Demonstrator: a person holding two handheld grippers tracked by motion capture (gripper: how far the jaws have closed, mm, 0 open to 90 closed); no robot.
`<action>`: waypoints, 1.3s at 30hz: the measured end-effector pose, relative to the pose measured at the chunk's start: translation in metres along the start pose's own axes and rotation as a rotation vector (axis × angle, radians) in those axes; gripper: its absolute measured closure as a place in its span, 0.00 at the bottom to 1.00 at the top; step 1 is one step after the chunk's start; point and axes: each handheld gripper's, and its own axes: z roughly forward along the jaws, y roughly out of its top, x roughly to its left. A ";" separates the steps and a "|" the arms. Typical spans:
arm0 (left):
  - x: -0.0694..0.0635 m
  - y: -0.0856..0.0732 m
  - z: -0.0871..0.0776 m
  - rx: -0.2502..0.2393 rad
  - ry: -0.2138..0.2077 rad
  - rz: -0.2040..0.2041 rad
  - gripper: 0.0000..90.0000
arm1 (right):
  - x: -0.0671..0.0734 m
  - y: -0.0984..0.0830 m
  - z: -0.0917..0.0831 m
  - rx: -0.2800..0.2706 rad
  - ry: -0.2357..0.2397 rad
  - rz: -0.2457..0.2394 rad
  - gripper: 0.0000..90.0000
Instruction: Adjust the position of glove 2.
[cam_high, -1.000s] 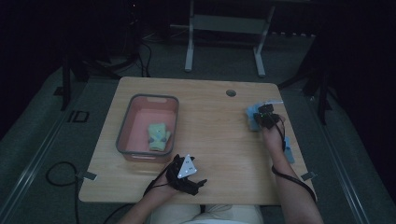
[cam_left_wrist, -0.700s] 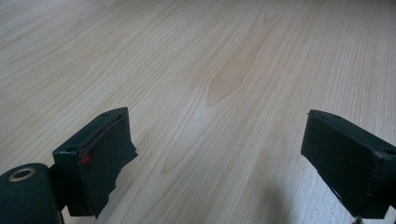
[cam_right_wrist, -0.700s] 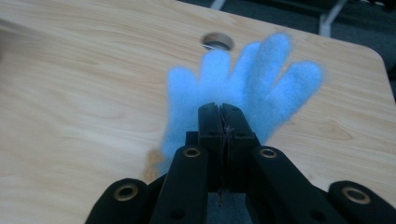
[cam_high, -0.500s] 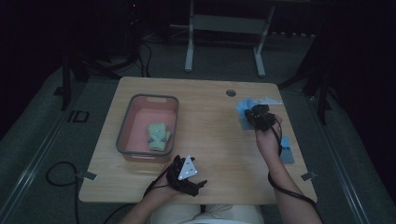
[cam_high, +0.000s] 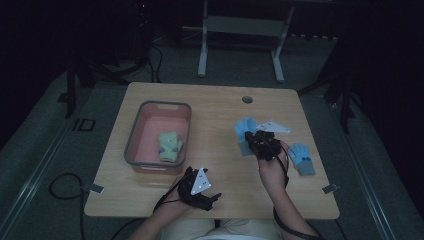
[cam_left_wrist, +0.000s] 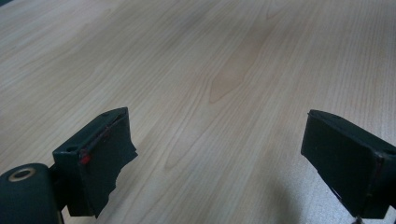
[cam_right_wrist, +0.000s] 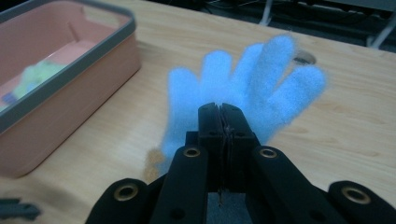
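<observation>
Two grippers | right gripper (cam_right_wrist: 222, 109) raised (jaws clamped on blue glove (cam_right_wrist: 247, 93)) | left gripper (cam_left_wrist: 224, 158) low, jaws spread, nothing held

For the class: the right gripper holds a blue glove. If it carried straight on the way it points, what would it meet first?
Probably the pink bin. The right gripper, shut on the blue glove, aims left across the table toward it; depth is uncertain, so it might pass the bin's near corner.
</observation>
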 end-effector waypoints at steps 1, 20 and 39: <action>0.000 0.000 0.000 -0.002 0.000 -0.001 0.10 | 0.002 -0.002 0.000 0.002 0.011 0.002 0.98; 0.002 -0.001 0.001 -0.012 0.012 -0.010 0.10 | 0.017 -0.073 0.048 0.105 -0.012 0.159 0.98; 0.002 -0.001 0.000 -0.013 0.001 -0.005 0.10 | 0.017 -0.081 0.062 0.114 -0.025 0.141 0.81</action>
